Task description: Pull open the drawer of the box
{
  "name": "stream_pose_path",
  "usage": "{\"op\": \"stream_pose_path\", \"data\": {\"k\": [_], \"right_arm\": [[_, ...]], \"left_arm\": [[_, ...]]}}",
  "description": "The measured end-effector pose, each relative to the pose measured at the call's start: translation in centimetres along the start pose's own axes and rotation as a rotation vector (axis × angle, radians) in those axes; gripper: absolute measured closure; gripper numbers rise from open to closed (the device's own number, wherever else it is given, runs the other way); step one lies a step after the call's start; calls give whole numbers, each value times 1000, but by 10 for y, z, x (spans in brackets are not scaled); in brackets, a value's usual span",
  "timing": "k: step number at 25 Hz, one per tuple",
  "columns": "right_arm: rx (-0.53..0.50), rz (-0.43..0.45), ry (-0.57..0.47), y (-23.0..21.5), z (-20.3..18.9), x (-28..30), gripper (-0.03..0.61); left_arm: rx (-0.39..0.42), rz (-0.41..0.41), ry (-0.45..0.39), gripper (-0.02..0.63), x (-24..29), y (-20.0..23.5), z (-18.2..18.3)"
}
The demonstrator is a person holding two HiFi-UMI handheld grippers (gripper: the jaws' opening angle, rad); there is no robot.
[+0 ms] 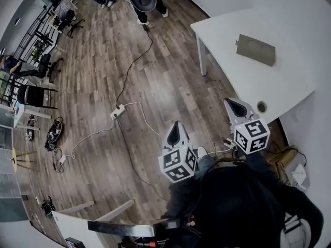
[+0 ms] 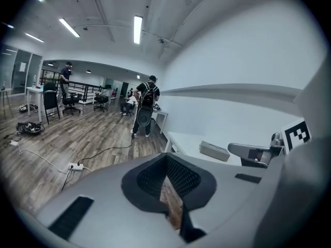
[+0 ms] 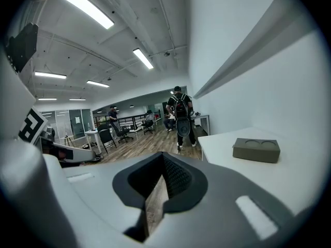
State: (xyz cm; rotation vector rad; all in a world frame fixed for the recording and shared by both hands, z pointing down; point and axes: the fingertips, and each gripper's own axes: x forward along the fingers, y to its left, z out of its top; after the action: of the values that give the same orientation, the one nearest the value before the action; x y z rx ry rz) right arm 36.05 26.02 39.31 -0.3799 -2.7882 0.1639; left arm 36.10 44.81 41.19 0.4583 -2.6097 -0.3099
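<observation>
Box (image 1: 255,49) on counter (image 1: 289,84), drawer front hard to make out. Our left hand-held gripper (image 1: 174,133) and right hand-held gripper (image 1: 237,107) well short of box, jaws nearly together, empty.

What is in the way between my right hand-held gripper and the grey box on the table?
Nothing visible. Only open air and bare white table separate the right hand-held gripper from the box.

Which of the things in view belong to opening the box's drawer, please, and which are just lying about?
For the job: flat grey rectangular box on the white table; left gripper and right gripper, both shut, empty.
Lying about: white power strip on the wooden plank floor; black office chair.
</observation>
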Motion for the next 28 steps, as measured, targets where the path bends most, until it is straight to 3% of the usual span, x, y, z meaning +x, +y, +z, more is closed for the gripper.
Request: {"op": "stream_pose_path", "data": {"k": [7,15,28], "right_arm": [[1,-18,-6,14,12,56,584],[13,-27,25,-1,14,96,584],[32,-41,12,-89,77,244,584]], "left_arm": [[-2,-11,9,617,39,41,23],[-19,-8,52,617,81,54,26],[33,-8,41,617,242,59,119]]}}
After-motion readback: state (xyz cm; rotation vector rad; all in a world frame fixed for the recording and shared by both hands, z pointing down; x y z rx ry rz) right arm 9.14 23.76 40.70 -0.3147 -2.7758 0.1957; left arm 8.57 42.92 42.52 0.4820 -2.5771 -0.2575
